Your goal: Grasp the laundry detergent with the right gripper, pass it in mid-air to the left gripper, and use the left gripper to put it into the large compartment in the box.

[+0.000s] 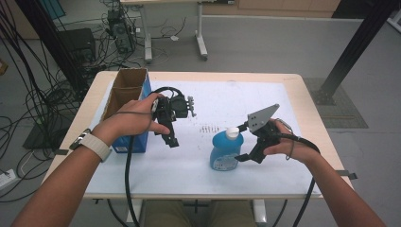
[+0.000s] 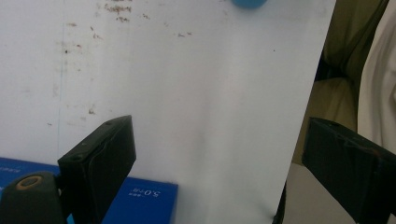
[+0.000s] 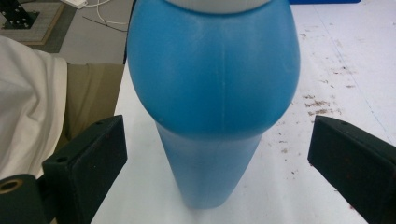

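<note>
From my seat, the only print I can read is on the blue box (image 2: 140,198) at the bottom of the left gripper view: small white characters, upside down to that camera, that look like "5.0+8", though I can't be sure of them. A fainter white line sits further left on the same box, too blurred to read. The blue bottle (image 1: 226,151) carries a pale label, also illegible.

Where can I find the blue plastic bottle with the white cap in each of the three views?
High view: the blue plastic bottle with white cap stands right of centre.
Left gripper view: a blue sliver at the top edge.
Right gripper view: centre, between open jaws.
Shared landmark: the white table sheet.
</note>
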The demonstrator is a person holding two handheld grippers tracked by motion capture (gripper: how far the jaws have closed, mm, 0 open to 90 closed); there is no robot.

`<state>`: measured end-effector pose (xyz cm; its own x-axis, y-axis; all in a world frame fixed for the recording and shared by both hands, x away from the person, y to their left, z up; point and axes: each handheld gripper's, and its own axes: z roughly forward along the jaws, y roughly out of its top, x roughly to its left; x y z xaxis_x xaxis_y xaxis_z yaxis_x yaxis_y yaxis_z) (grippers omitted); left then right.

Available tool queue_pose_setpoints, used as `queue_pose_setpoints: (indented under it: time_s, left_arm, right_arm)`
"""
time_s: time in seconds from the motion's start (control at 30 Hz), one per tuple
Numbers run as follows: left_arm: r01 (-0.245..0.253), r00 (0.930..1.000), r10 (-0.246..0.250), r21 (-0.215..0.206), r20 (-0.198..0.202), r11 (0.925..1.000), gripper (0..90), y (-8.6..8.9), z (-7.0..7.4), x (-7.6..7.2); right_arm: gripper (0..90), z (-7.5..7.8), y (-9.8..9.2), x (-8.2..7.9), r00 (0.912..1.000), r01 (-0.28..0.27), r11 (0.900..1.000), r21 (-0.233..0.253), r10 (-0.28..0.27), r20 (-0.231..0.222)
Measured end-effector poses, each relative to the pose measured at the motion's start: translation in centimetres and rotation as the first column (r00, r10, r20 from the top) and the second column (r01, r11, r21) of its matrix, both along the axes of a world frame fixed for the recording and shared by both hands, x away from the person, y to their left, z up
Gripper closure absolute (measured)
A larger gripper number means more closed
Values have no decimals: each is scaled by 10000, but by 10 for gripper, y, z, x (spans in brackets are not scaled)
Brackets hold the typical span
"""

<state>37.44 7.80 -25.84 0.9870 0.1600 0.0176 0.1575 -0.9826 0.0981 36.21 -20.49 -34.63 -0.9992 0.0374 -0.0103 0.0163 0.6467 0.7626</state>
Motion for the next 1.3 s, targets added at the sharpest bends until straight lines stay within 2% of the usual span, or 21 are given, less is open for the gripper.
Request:
queue_pose_setpoints:
  time_s: [0.63, 1.3]
  left_arm:
    - [-4, 10000, 4, 4, 11, 10000, 103, 0, 0, 0]
    - [-35, 10000, 35, -2, 28, 10000, 103, 0, 0, 0]
  right_arm:
    - [46, 0, 0, -1, 10000, -10, 10000, 8, 10, 36]
    - [47, -9, -2, -2, 10000, 42, 9995, 316, -41, -26]
